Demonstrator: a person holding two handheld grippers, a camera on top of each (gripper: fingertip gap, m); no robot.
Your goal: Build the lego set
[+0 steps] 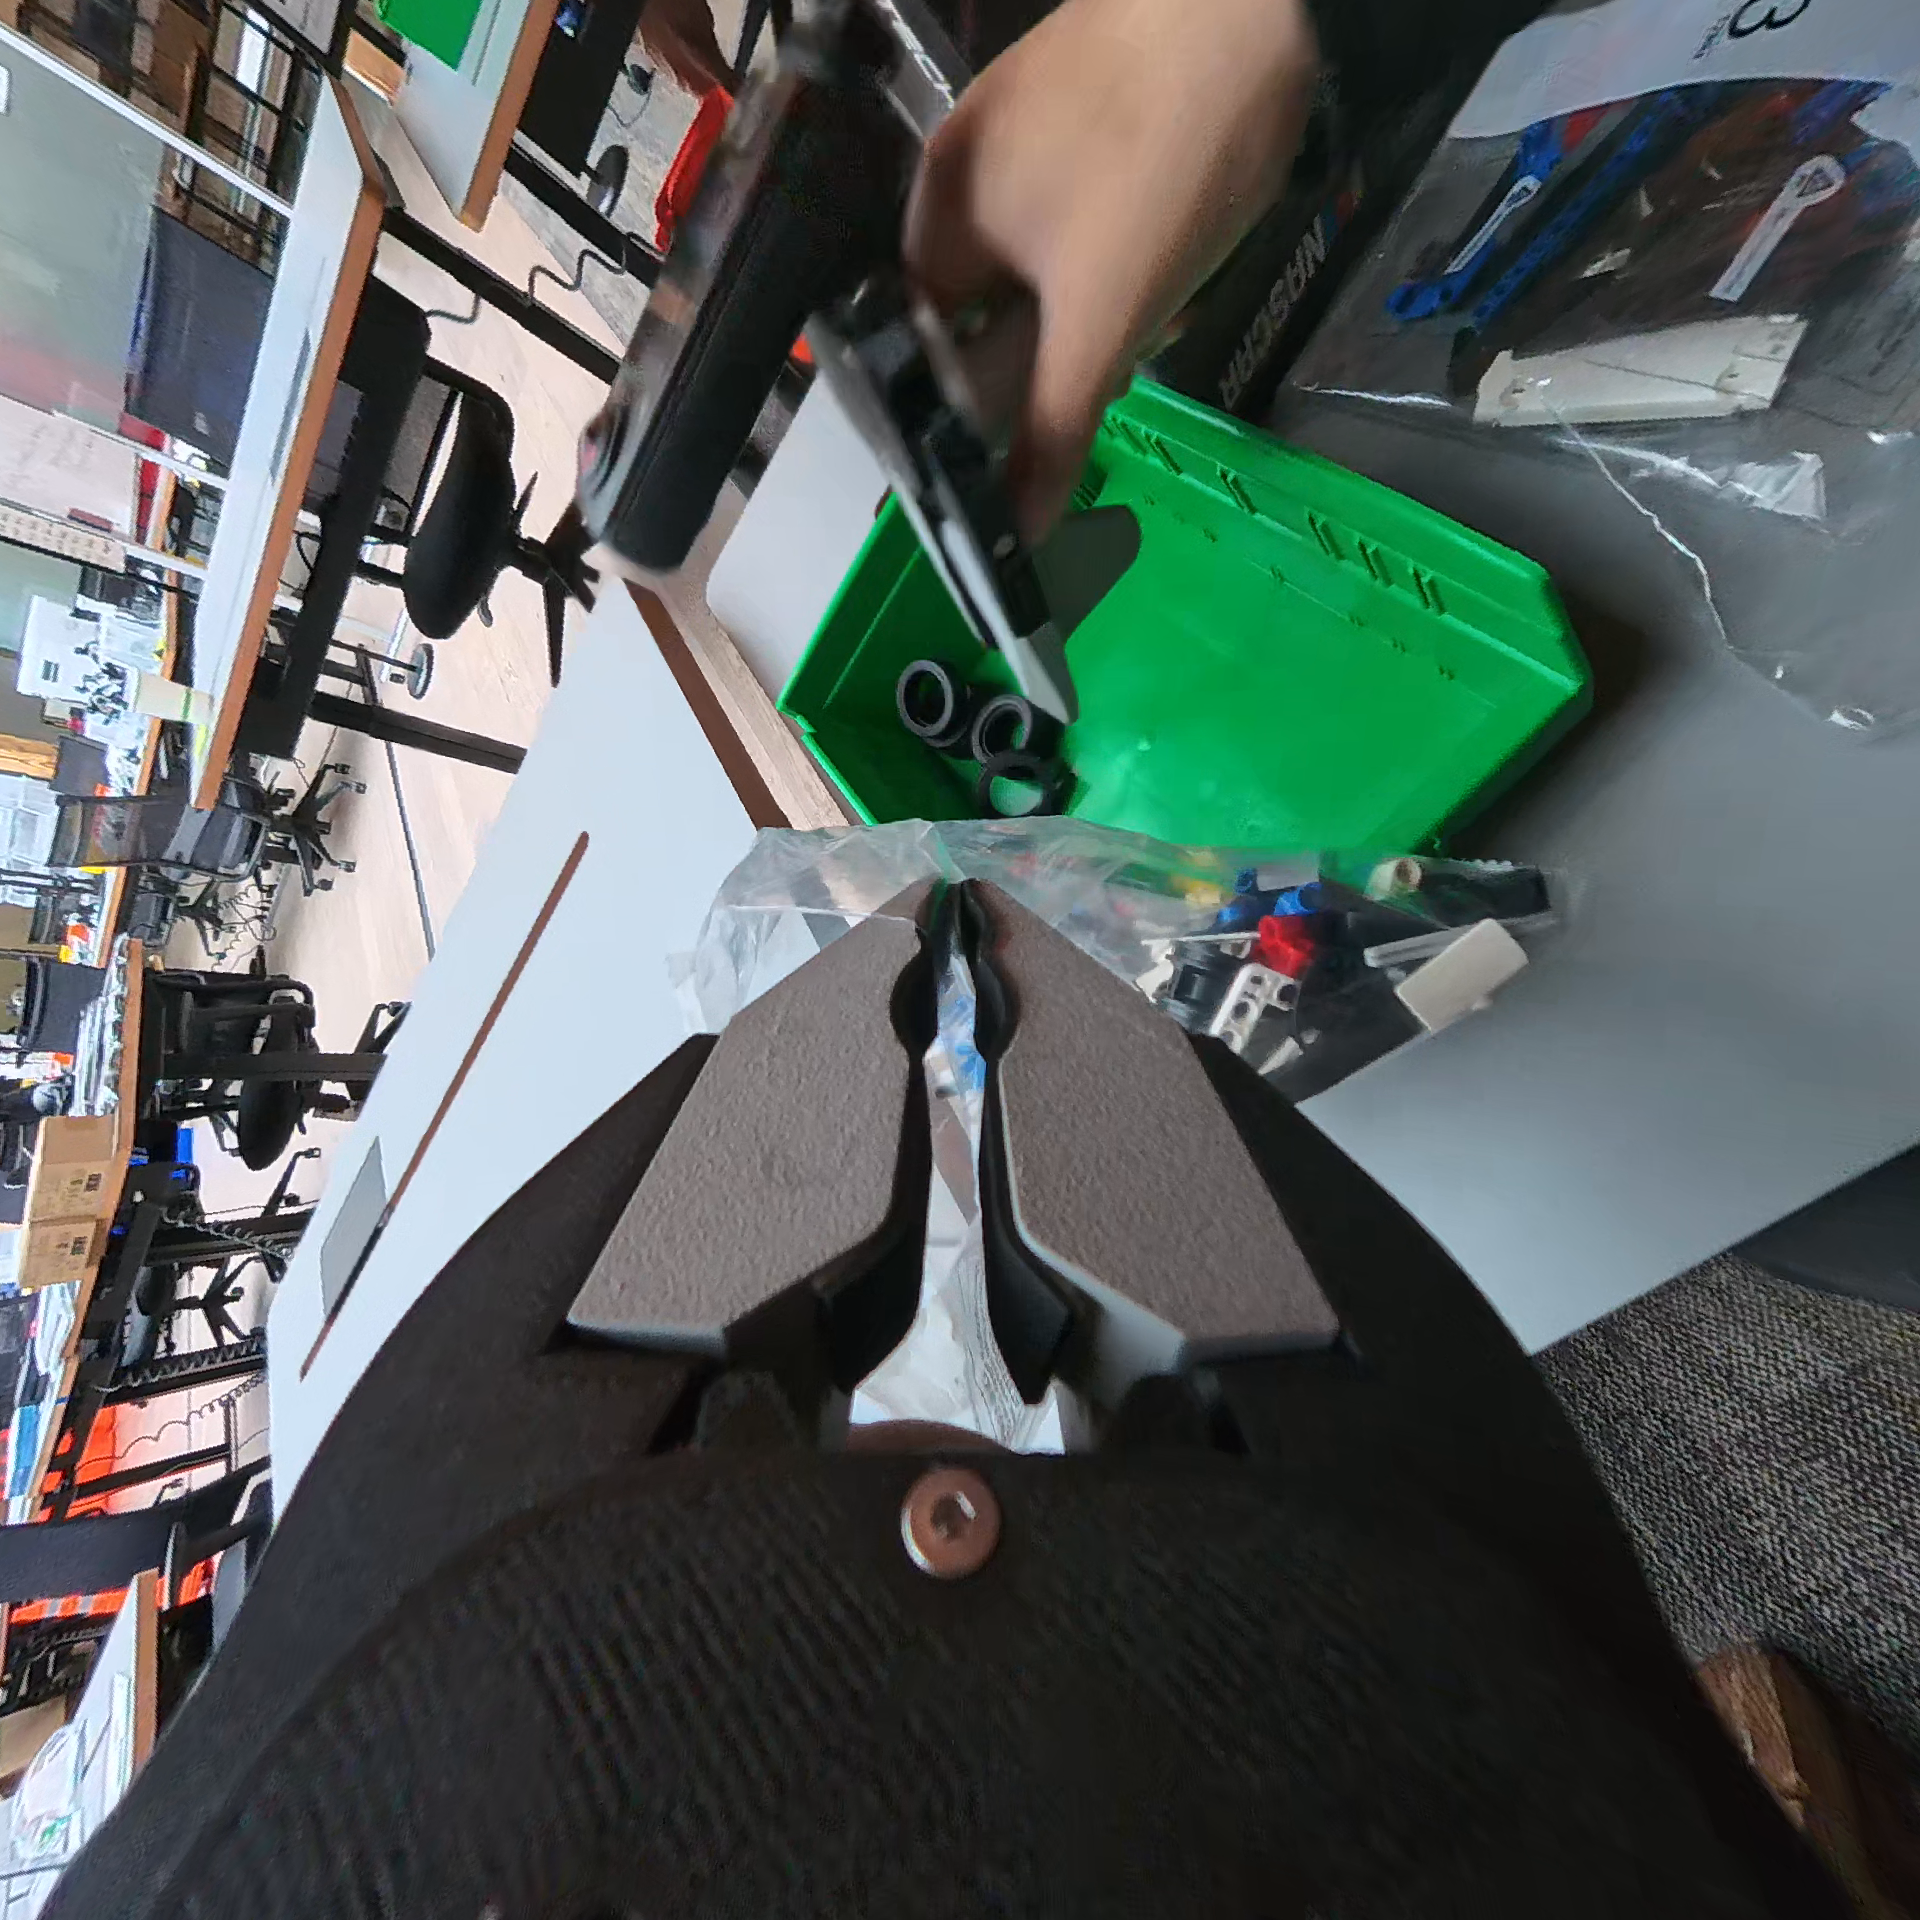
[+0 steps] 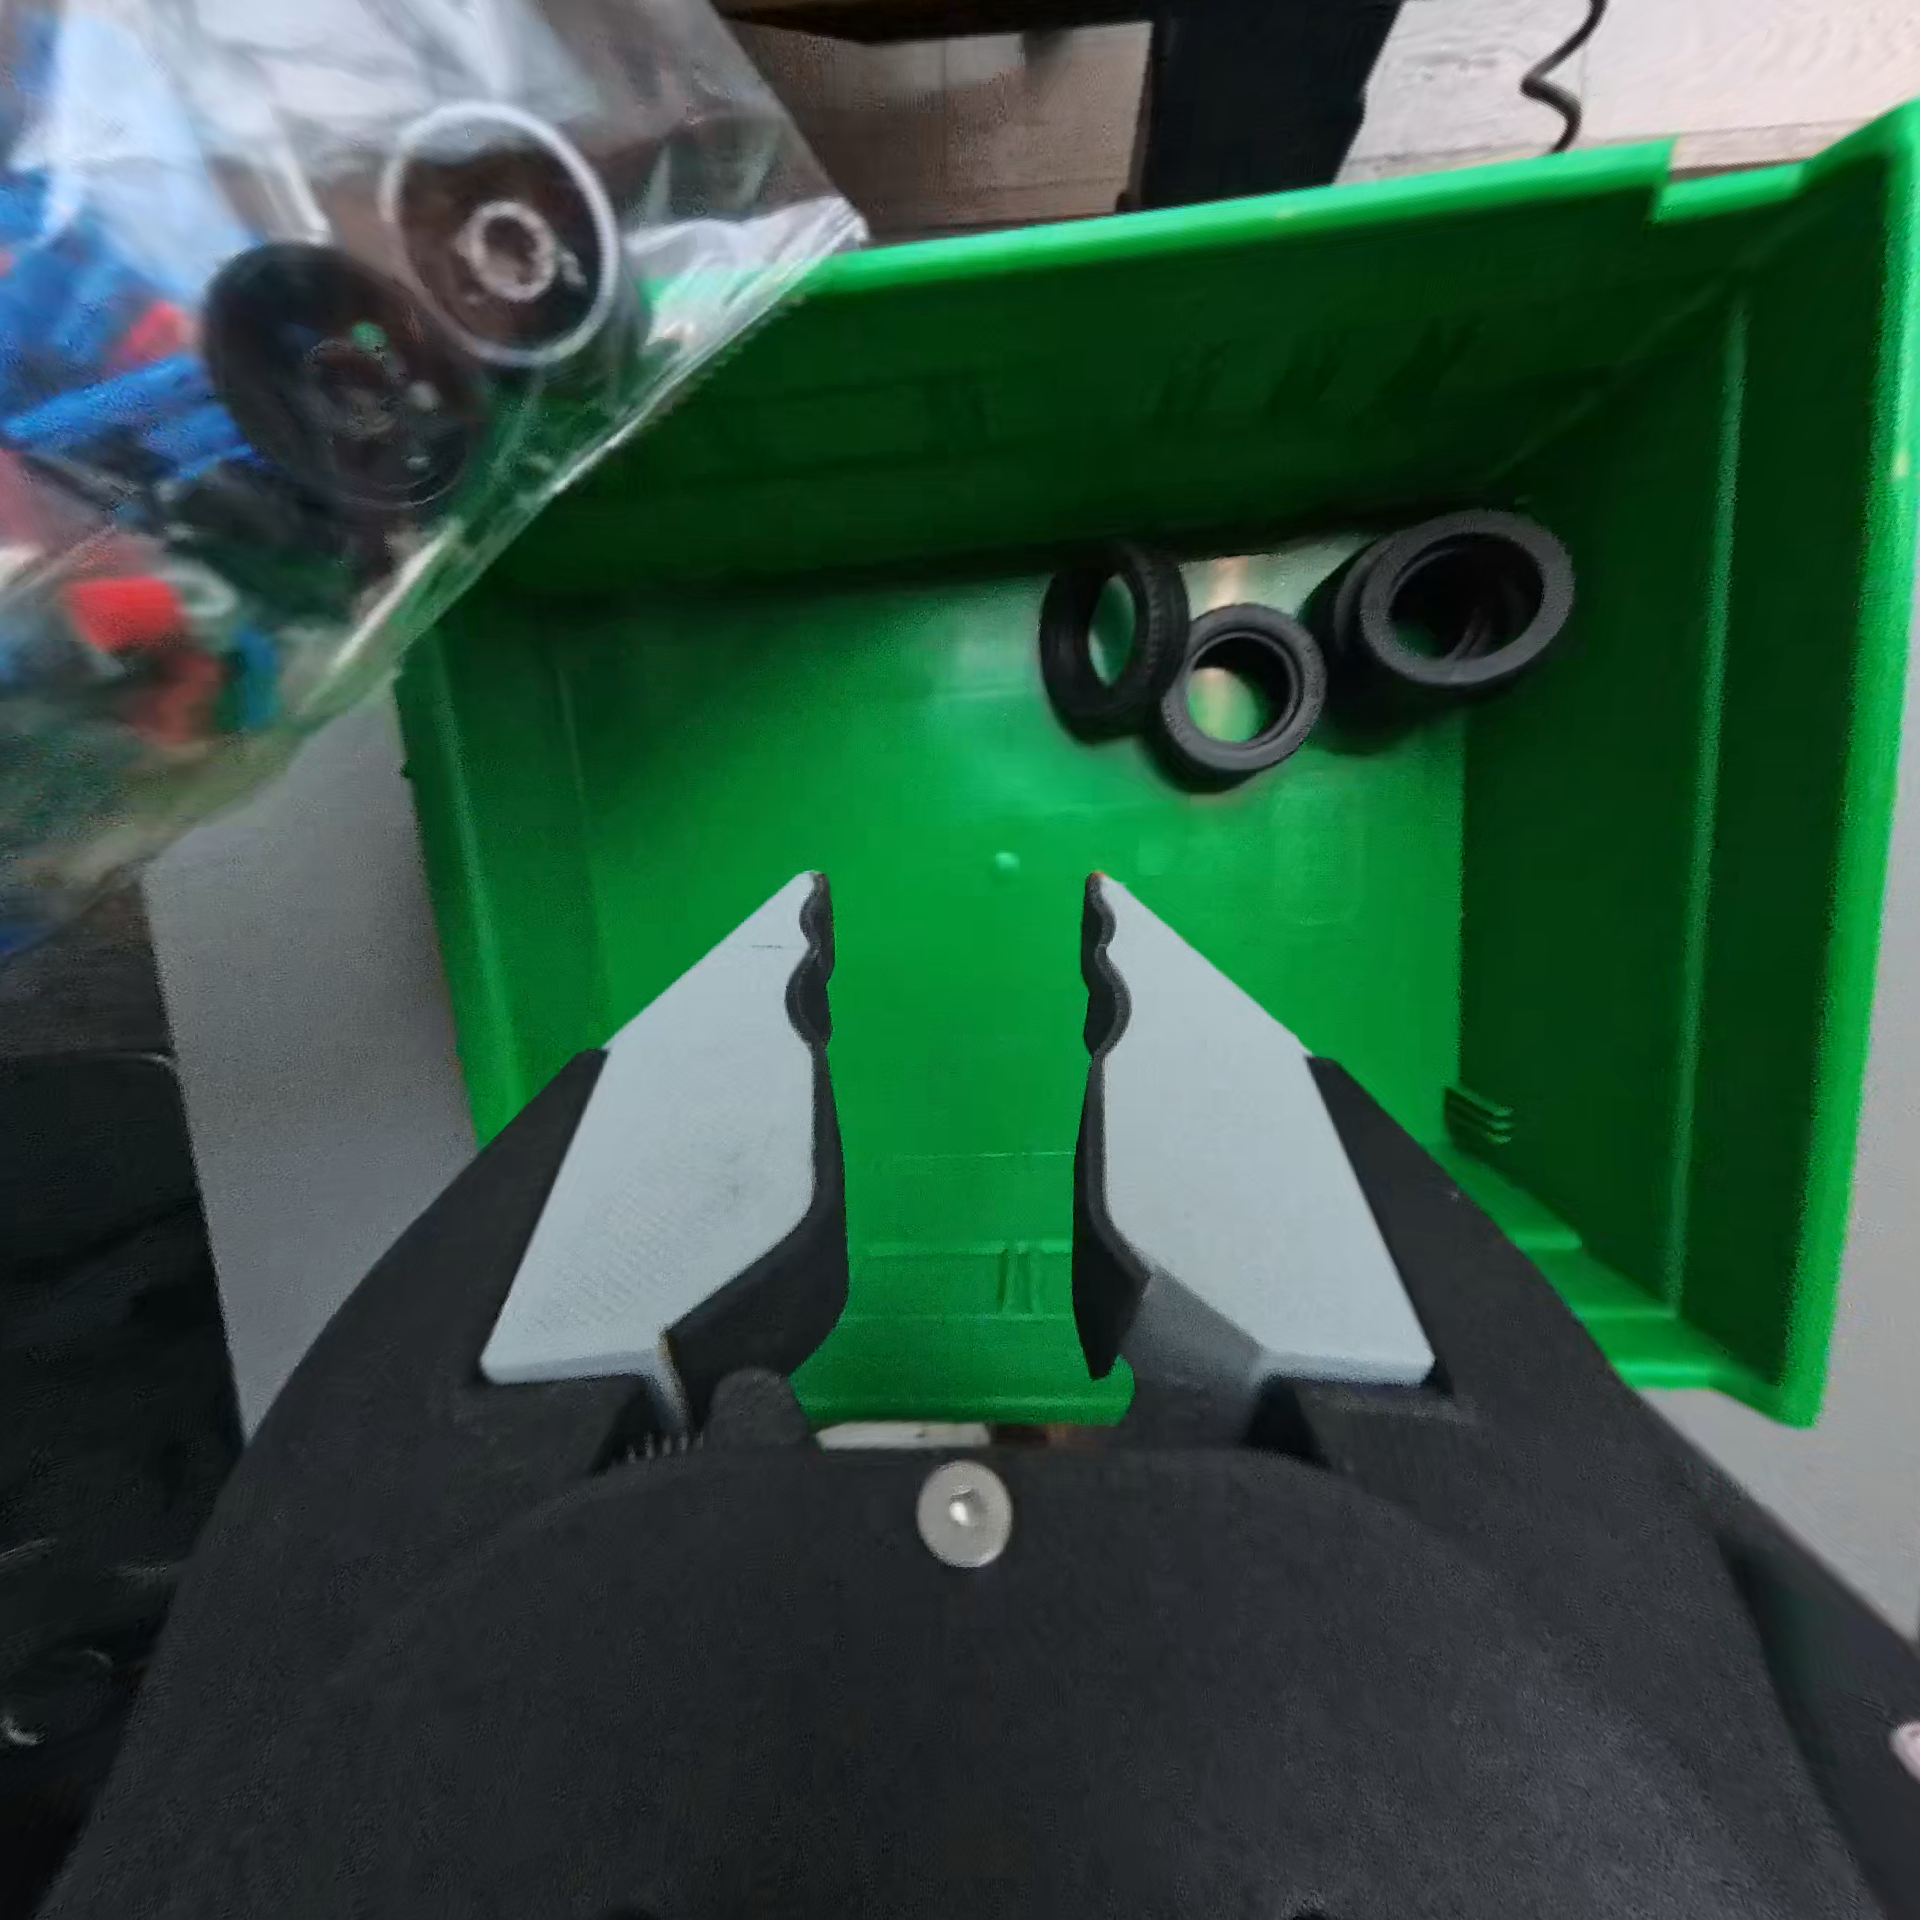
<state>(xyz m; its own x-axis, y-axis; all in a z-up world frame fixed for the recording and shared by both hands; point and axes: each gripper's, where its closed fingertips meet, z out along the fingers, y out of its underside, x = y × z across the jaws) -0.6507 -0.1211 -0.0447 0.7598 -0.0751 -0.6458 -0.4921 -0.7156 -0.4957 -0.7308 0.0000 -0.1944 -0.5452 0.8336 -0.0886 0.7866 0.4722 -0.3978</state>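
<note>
Blurred bag (image 2: 260,436), perhaps wheels inside

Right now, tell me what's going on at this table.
A person is working two handheld grippers on a lego set. The left gripper is shut on a clear bag of mixed parts beside the green bin. The right gripper hangs open and empty over the bin, where black tires lie in a corner.

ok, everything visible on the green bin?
The green bin is glossy moulded plastic, open-topped, with ribbed walls and a low front lip. It sits on the grey table. Several black rubber tyres lie in its far right corner; otherwise it's empty. The open right gripper hovers over it, and the clear parts bag overlaps its left corner.
</note>
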